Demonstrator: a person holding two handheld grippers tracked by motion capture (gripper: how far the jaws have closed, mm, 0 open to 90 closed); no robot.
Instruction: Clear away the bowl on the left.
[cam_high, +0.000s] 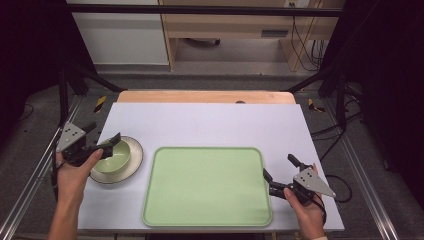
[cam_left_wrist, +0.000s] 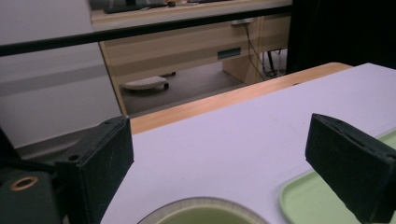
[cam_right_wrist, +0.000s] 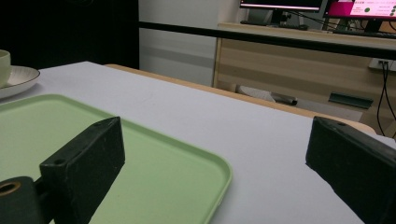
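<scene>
- I use the green tray (cam_high: 207, 186) as my landmark, at the middle of the white table (cam_high: 210, 120).
- The green bowl (cam_high: 113, 156) sits on a plate (cam_high: 131, 165) just left of the tray.
- My left gripper (cam_high: 102, 139) is over the bowl's left rim, jaws spread wide, gripping nothing.
- My right gripper (cam_high: 280, 167) is at the tray's right edge, jaws wide apart, empty.

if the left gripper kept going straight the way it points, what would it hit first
Probably the green bowl on its plate: the open left gripper hangs at its rim. Depth is unclear, so it may pass just over it.
</scene>
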